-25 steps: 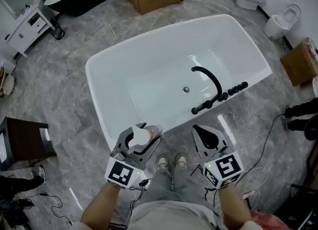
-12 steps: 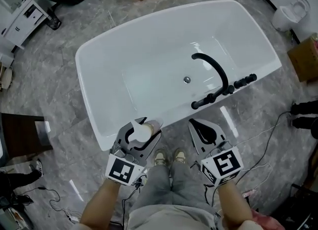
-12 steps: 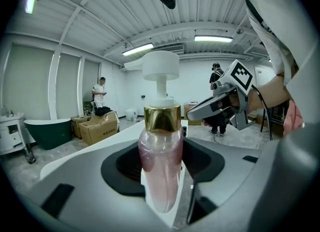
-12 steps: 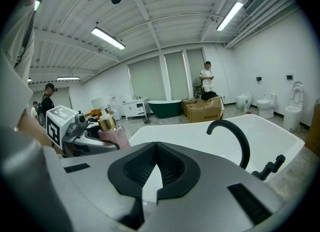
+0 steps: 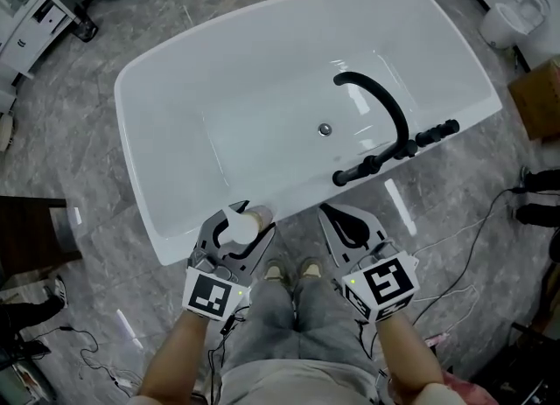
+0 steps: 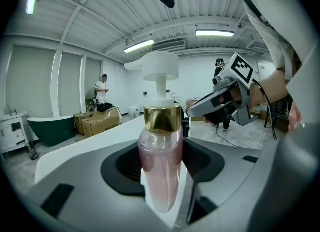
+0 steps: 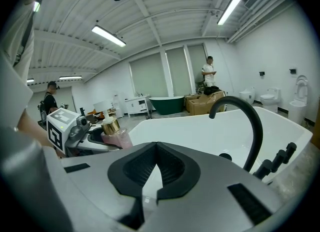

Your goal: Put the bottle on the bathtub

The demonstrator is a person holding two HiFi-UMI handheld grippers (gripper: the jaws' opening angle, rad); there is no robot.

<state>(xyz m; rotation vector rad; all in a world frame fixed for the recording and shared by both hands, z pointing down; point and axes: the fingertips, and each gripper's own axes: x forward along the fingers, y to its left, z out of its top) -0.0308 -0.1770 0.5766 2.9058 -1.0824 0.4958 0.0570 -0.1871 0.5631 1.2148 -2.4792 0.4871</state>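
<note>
Bottle (image 6: 161, 161), holding pink liquid, is sitting clamped upright in the left gripper (image 5: 241, 230) at the white bathtub's (image 5: 131, 158) near rim; the right gripper (image 5: 328, 213) is hanging beside it, jaws together on nothing.

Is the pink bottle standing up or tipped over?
Upright. The pink bottle stands straight, white pump head on top, clamped in the jaws of the left gripper.
</note>
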